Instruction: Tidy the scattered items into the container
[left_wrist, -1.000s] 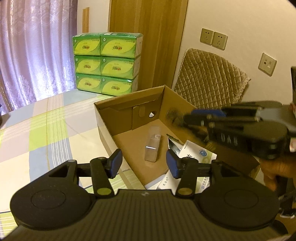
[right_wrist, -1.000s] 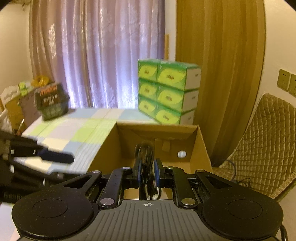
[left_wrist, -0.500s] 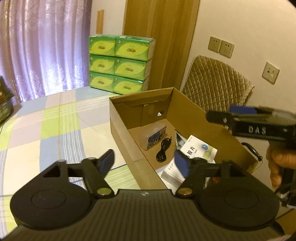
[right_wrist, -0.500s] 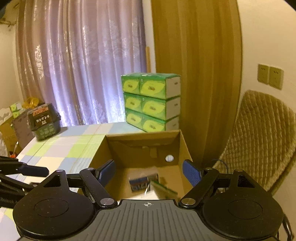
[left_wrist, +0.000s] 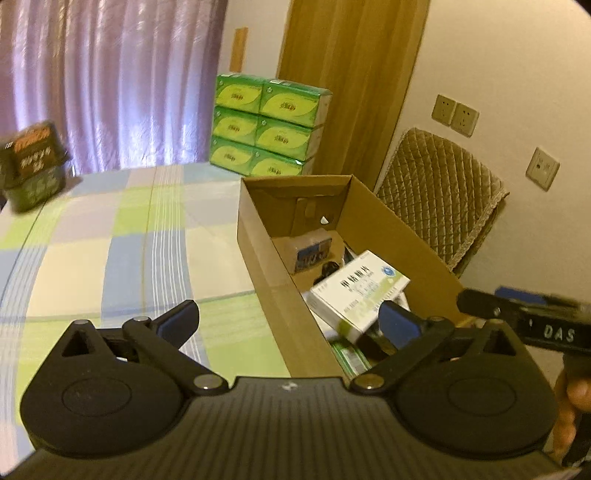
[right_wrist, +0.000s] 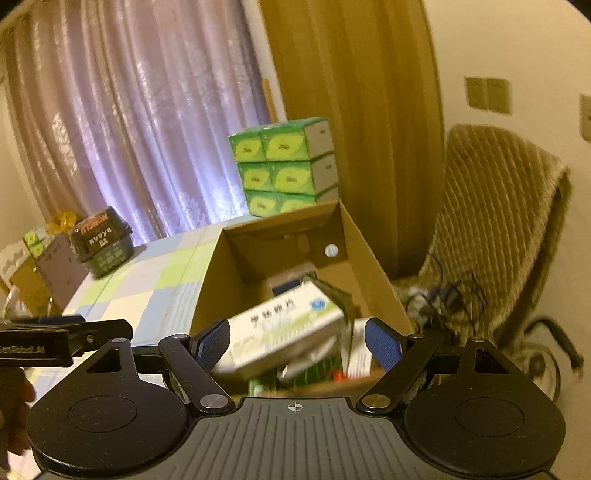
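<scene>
**Both grippers empty and spread over the box**

The cardboard box (left_wrist: 402, 236) sits on the checked tablecloth (left_wrist: 110, 236) at the table's right edge, its long axis running away from us. Inside it, a white medicine carton (left_wrist: 358, 291) lies tilted on top of the pile at the near end. Farther in lies a small pack with a blue label (left_wrist: 310, 251), and a black cable (left_wrist: 328, 267) shows just beside it. A green pack (left_wrist: 351, 356) peeks out at the near wall, under the white carton.

The left gripper (left_wrist: 288, 325) hangs low at the box's near left corner, fingers wide apart, nothing between them. The right gripper (right_wrist: 297, 345) hovers over the near end of the box, its blue pads (right_wrist: 382, 343) also spread wide and empty; the white carton shows through the gap, lying in the box below.

On the far left of the table stands a dark basket (right_wrist: 103, 245). A stack of green tissue packs (left_wrist: 266, 125) rises at the far edge, against the purple curtain (left_wrist: 110, 81). A quilted chair (left_wrist: 439, 192) stands right of the box, by the wall.
</scene>
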